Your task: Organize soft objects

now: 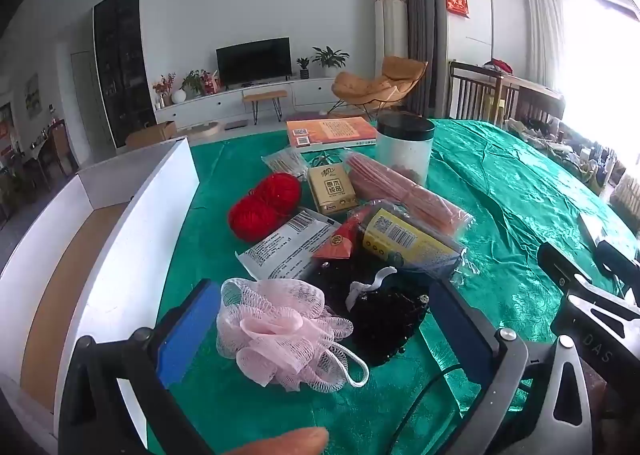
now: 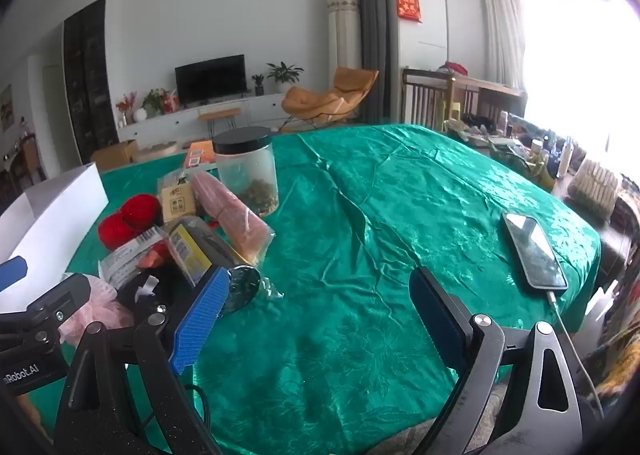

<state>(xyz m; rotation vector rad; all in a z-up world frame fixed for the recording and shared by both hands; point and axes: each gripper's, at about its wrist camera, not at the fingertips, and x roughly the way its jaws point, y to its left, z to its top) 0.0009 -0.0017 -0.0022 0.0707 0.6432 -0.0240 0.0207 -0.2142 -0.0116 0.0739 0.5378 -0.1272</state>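
Note:
A pink mesh bath pouf [image 1: 284,331] lies on the green tablecloth between the open jaws of my left gripper [image 1: 320,323], nearer the left blue pad; nothing grips it. A black beaded fabric piece [image 1: 384,311] lies just right of it. A red yarn ball [image 1: 264,205] sits farther back. A white open box [image 1: 80,255] stands at the left. My right gripper [image 2: 320,315] is open and empty over bare green cloth, right of the pile. The pouf [image 2: 100,307] and the yarn [image 2: 128,219] show at the left of the right wrist view.
The pile holds a tissue pack [image 1: 332,189], a white packet [image 1: 292,247], a yellow-labelled pack [image 1: 404,239], a pink wrapped bundle [image 1: 404,191], a black-lidded jar [image 1: 404,147] and an orange book [image 1: 332,131]. A phone [image 2: 532,251] on a cable lies at the right.

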